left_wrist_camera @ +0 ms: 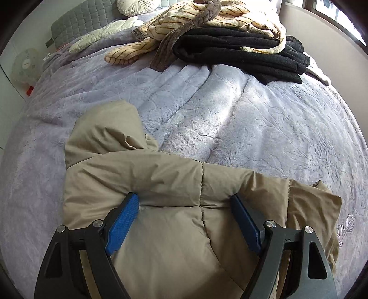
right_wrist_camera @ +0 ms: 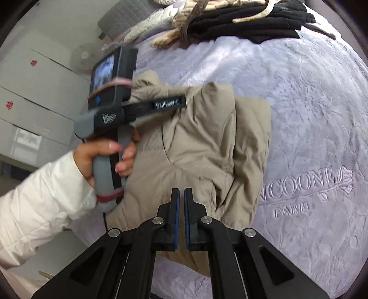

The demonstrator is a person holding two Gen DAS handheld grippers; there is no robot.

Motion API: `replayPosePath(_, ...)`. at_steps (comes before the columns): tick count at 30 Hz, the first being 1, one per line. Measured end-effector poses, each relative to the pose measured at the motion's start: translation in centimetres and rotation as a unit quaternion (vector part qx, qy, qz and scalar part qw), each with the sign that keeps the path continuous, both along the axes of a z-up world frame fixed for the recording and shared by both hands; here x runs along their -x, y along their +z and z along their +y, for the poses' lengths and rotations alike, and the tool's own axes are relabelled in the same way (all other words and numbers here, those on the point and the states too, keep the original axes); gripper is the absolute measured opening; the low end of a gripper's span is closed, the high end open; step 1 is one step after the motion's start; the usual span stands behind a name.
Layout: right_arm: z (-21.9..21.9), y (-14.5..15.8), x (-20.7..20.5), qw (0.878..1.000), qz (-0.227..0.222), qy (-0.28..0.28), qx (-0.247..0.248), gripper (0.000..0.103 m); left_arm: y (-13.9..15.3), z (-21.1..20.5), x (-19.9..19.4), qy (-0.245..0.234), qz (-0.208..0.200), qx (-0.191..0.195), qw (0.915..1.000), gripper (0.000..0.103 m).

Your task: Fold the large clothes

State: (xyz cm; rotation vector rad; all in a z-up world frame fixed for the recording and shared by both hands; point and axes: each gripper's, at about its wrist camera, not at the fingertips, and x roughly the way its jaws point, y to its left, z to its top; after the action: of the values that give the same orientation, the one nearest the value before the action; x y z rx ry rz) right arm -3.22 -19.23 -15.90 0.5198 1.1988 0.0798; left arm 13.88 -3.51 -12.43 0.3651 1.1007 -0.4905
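1. Pressing the fold flat seems the step in hand: the khaki padded hooded jacket (left_wrist_camera: 161,184) lies partly folded on the near edge of the lavender embossed plush bedspread (left_wrist_camera: 253,119).
2. The left tongs (left_wrist_camera: 184,207) stand wide over the jacket's shoulder, clamping nothing; push down evenly there.
3. The right tongs (right_wrist_camera: 181,195) are closed and seem empty above the hem.
4. Well apart, a folded black fleece (left_wrist_camera: 241,53) and striped cream blanket (left_wrist_camera: 184,20) obstruct nothing.
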Motion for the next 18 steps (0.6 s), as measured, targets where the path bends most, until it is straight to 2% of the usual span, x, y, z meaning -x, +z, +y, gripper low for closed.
replayPosePath(2,0.2,-2.5,0.3,0.999,0.036,-0.010,0.017,0.000,0.1,0.0,0.1,0.000,0.002,0.002,1.0000,0.083)
replayPosePath(5,0.0,-4.8,0.6,0.998,0.059,-0.028,0.019,0.000,0.6,0.0,0.4,-0.008,0.001,0.002,1.0000,0.083)
replayPosePath(9,-0.5,-5.9,0.5,0.996,0.071,-0.052,0.004,0.000,1.7,0.4,1.1,-0.013,0.003,0.005,0.9999,0.083)
replayPosePath(12,-0.6,-6.3,0.3,0.996,0.075,-0.052,0.007,0.000,3.2,1.6,1.6,-0.007,0.010,0.026,0.9996,0.083)
replayPosePath(18,-1.6,-7.5,-1.0,0.995,0.077,-0.058,-0.003,0.000,6.1,6.9,4.2,0.004,0.003,0.051,0.9987,0.083)
